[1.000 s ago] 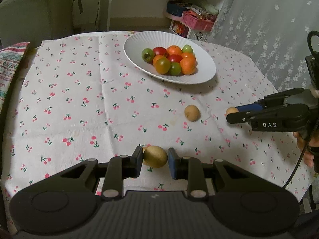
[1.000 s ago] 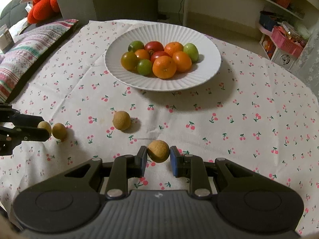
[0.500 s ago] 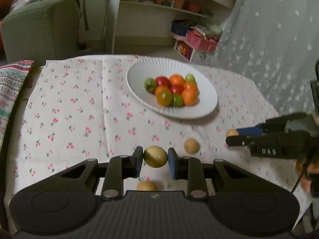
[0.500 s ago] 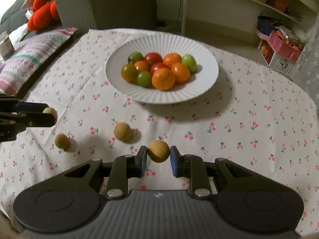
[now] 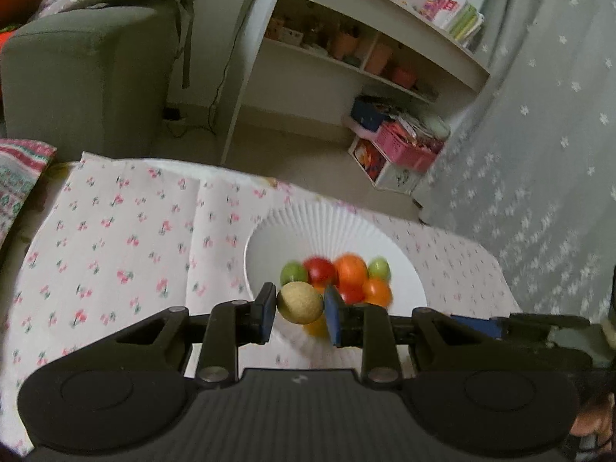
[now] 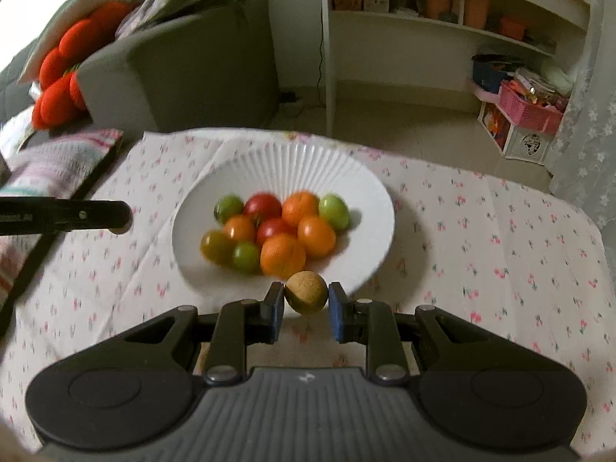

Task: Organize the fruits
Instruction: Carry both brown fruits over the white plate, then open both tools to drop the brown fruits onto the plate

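Two small tan fruits are in the air, one in each pair of tongs. Left wrist view: the left gripper is closed on a yellowish-tan fruit, held above the near part of the white ribbed plate, with the piled fruits just behind it. The cherry-print tablecloth lies bare to the left tabletop edge; the right gripper reaches in low from the right edge. Right wrist view: the right gripper is clamped on a round tan fruit at the plate's near rim, while cloth stays bare toward the right edge. Writing on the left tong arm is too blurred to read.
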### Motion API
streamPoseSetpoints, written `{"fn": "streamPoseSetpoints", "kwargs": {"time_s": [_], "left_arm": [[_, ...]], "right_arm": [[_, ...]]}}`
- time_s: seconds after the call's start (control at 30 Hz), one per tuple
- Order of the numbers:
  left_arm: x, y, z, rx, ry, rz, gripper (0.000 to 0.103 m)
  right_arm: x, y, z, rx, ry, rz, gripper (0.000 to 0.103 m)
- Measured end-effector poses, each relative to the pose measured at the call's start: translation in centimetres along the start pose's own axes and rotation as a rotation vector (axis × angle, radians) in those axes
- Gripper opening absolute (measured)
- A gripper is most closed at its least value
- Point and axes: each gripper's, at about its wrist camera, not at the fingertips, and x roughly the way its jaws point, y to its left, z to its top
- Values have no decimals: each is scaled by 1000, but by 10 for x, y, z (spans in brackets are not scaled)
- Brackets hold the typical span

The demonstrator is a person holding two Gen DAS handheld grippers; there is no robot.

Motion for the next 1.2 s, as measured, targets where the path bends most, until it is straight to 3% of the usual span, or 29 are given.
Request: {"fn": "streamPoseSetpoints", "kwargs": {"time_s": [0.3,0.57,0.8,1.2], "left_arm": [[48,-3,21,-9,0,16,15],[87,1,30,-35,35,9,15],[102,13,30,-98,72,-16,15],[104,14,31,-84,87,-21,16]], "right_arm": [[30,-9,26,-6,-58,-9,22],[65,-15,40,16,-110,33,22],[77,0,50,-53,-127,44,22],[90,2,52,-42,-95,95,23]]}}
